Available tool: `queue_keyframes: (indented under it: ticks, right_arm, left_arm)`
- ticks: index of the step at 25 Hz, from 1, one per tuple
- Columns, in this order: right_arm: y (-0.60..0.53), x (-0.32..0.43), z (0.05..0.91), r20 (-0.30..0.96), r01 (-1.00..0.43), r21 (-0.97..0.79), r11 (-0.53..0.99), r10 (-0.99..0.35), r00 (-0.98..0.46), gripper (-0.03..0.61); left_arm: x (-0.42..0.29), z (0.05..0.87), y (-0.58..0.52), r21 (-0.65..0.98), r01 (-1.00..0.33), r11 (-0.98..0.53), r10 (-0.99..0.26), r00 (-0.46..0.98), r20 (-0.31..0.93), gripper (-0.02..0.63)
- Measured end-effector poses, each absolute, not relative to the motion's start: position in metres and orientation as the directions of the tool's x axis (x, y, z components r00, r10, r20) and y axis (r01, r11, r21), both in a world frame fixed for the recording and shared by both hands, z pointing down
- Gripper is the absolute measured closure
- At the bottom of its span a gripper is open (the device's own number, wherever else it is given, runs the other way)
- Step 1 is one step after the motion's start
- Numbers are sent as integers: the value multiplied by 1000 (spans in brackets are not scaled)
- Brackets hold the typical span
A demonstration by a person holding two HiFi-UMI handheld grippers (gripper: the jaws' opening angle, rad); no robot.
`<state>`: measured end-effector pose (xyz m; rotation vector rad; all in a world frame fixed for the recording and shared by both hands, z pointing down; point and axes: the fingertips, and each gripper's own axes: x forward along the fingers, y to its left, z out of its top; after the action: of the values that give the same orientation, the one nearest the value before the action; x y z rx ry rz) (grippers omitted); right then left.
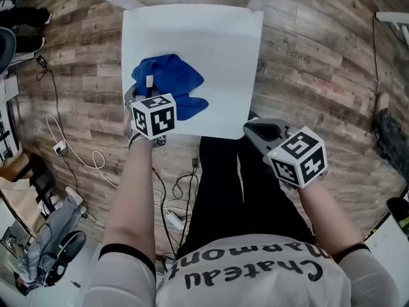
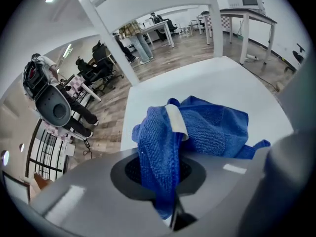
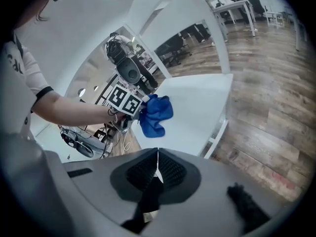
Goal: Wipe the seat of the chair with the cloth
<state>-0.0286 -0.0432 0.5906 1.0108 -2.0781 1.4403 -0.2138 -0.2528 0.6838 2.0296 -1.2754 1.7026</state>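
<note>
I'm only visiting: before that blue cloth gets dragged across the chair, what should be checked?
1. Cloth gripped: ok, the left gripper is shut on the blue cloth.
2. Cloth over the seat: ok, towards its left edge.
3. Cloth spread flat: not ok, it is bunched.
4. Cloth pressed onto the seat: cannot tell.
5. Nothing else on the seat: ok.
6. Right gripper out of the way: ok, it is shut, empty and off the seat's near right corner.

Left gripper point(image 1: 133, 94) clamps the cloth point(image 1: 169, 82) (jaws pressed together); right gripper point(image 1: 252, 130) closed.
</note>
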Motion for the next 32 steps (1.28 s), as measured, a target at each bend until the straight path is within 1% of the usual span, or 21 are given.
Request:
queue_keyframes:
  ticks: [2,6,8,11,18,21,24,26,28,30,32]
  right_arm:
    - [-30,-14,592,690,-765,-619,174,-345,-637,563]
    - [0,13,596,700,-778,-620,99,-379,-605,563]
    - [16,29,597,703,-782,-619,65,-397,-590,563]
    - [37,51,599,705,-785,-619,33,-417,-573,563]
    - [66,72,599,696,-781,-624,-31,-477,-537,563]
    - [77,75,600,701,-780,-624,-41,-469,-537,563]
    - [87,76,603,712,-785,-619,-34,-447,-542,563]
    - [89,77,602,717,-791,-612,-11,-429,-549,563]
    - [85,76,600,720,-796,-605,22,-412,-559,563]
    - [76,70,597,715,-794,-604,58,-401,-573,563]
    - [63,59,593,702,-785,-610,104,-389,-597,563]
  left_arm:
    - [-193,685,-244,-339,-708,-619,-464,-19,886,574]
    - [-148,684,-230,-237,-750,-617,-406,46,913,574]
    - [-121,684,-220,-205,-742,-638,-391,83,917,574]
    - [-81,684,-197,-185,-704,-686,-376,124,918,574]
    - [-8,682,-150,-84,-614,-785,-277,227,934,572]
    - [13,683,-135,-70,-571,-818,-257,254,932,572]
    - [33,678,-122,27,-555,-831,-180,315,932,571]
    - [40,668,-120,109,-598,-794,-157,374,914,568]
    - [31,661,-124,140,-674,-726,-192,393,899,568]
    - [4,660,-130,127,-729,-673,-239,378,895,565]
    - [-42,663,-139,77,-780,-621,-289,320,902,566]
